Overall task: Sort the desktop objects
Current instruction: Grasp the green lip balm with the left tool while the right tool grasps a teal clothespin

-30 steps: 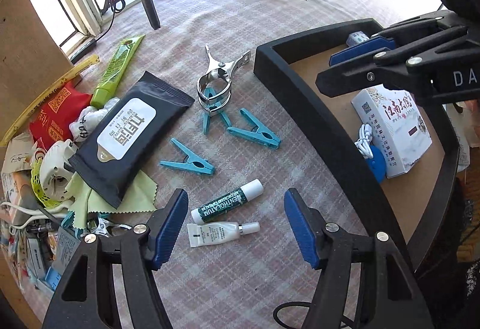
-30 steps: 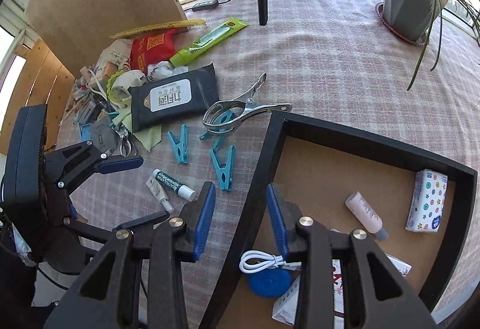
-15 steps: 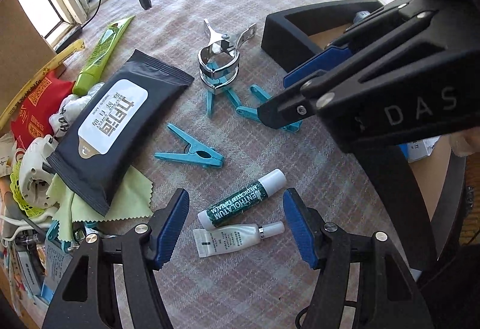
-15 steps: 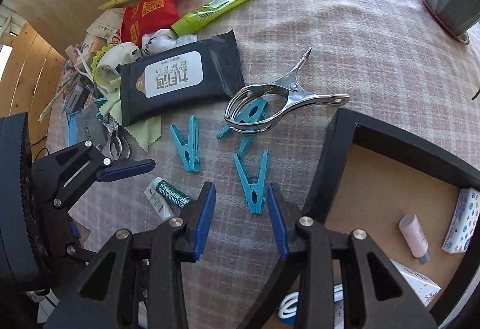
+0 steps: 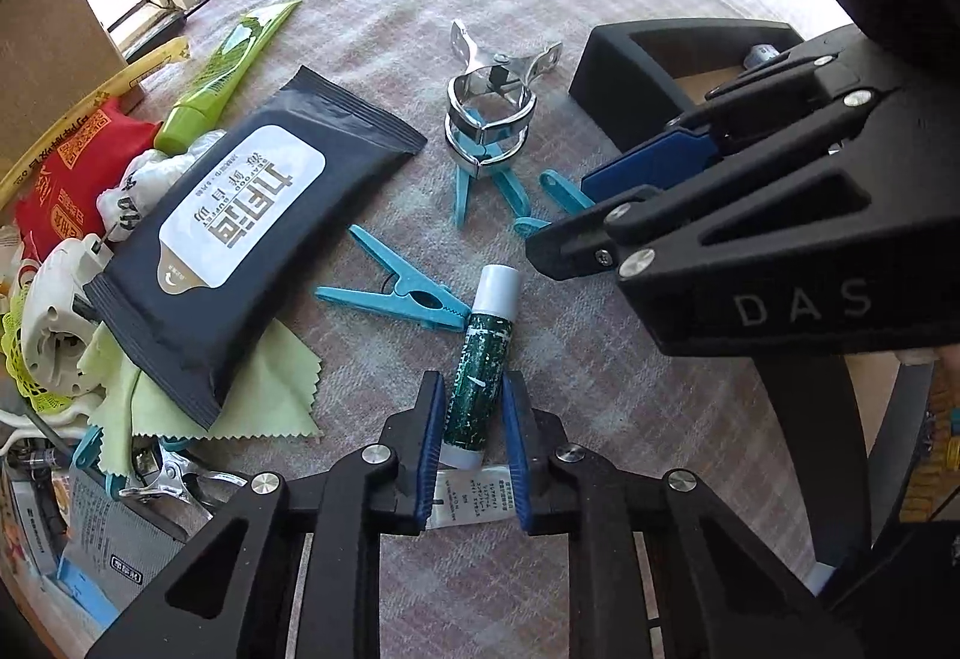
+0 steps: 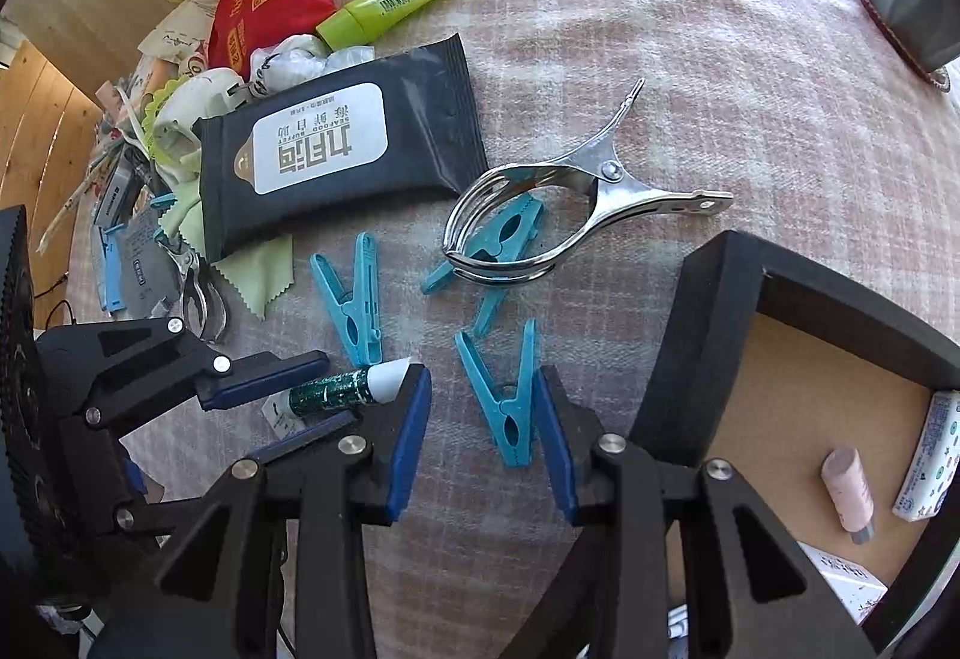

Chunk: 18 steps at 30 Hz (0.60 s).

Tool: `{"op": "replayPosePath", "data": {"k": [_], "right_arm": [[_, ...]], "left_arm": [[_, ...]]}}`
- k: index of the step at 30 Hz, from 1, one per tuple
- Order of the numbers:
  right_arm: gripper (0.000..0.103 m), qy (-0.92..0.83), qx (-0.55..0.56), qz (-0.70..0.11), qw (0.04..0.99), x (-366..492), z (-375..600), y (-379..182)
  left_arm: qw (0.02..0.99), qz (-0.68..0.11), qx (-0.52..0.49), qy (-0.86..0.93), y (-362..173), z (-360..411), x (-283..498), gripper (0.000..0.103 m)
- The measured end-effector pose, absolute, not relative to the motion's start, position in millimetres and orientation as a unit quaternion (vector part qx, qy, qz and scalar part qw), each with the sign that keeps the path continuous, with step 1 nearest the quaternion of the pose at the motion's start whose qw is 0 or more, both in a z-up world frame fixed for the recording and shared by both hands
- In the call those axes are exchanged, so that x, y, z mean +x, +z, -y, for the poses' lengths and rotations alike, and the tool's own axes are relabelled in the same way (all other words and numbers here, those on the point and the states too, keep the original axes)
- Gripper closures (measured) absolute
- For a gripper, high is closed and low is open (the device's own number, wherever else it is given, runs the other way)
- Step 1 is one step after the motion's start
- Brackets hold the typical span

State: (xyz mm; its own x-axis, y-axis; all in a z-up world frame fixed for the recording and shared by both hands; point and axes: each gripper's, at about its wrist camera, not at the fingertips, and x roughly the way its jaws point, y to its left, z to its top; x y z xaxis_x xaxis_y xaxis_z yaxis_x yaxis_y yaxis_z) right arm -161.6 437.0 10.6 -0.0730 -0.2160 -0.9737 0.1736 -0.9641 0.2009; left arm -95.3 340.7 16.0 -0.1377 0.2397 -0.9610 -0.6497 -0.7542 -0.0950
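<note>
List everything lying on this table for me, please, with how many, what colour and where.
green lip balm stick: one, white cap, between the left fingers
small white tube: one, under the stick
plastic clothes pegs: four, teal, mid-table
large metal clamp: one, silver, over one peg
black wet-wipes pack: one, left of the pegs
black-rimmed tray: one, right, holding a pink tube and boxes
clutter pile: many colours, left edge
left gripper: closing around the stick
right gripper: open, straddling a peg
</note>
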Motion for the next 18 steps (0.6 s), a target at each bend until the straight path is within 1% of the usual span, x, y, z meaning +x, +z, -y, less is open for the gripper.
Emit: {"op": "replayPosePath", "data": {"k": [2,6,8,9,11,13,14,15,16,17,18], "right_arm": [[0.068,-0.731,0.669,0.008,0.131,-162.7,-433.5,9.6],[0.068,-0.731,0.670,-0.014,0.129,-162.6,-425.0,7.5],[0.068,-0.733,0.668,-0.024,0.128,-161.1,-418.1,6.0],[0.068,-0.733,0.668,-0.027,0.129,-160.2,-415.5,5.3],[0.068,-0.734,0.666,-0.041,0.123,-158.7,-409.9,4.2],[0.068,-0.736,0.665,-0.043,0.123,-159.0,-406.2,4.2],[0.068,-0.736,0.664,-0.043,0.123,-159.1,-405.3,4.4],[0.068,-0.736,0.664,-0.044,0.124,-159.1,-404.7,4.6],[0.070,-0.737,0.663,-0.045,0.125,-158.2,-406.9,4.9],[0.072,-0.737,0.662,-0.044,0.125,-158.6,-409.5,5.3],[0.079,-0.737,0.663,-0.038,0.126,-159.2,-411.5,5.7]], "left_arm": [[0.303,-0.173,-0.583,0.734,16.6,-338.0,-93.1,0.088],[0.298,-0.164,-0.586,0.735,17.3,-329.4,-89.5,0.088],[0.295,-0.165,-0.585,0.737,17.9,-328.6,-88.1,0.086],[0.289,-0.165,-0.585,0.740,18.0,-328.4,-88.8,0.076],[0.285,-0.156,-0.584,0.744,18.1,-329.1,-91.6,0.061],[0.279,-0.149,-0.582,0.749,17.6,-330.8,-93.9,0.064],[0.277,-0.151,-0.580,0.751,18.0,-332.4,-93.9,0.067],[0.275,-0.155,-0.578,0.753,18.4,-335.0,-91.5,0.080],[0.275,-0.159,-0.576,0.753,19.0,-337.4,-88.8,0.086],[0.275,-0.159,-0.577,0.753,19.4,-337.9,-88.0,0.088],[0.275,-0.155,-0.578,0.752,19.5,-337.4,-87.6,0.089]]}}
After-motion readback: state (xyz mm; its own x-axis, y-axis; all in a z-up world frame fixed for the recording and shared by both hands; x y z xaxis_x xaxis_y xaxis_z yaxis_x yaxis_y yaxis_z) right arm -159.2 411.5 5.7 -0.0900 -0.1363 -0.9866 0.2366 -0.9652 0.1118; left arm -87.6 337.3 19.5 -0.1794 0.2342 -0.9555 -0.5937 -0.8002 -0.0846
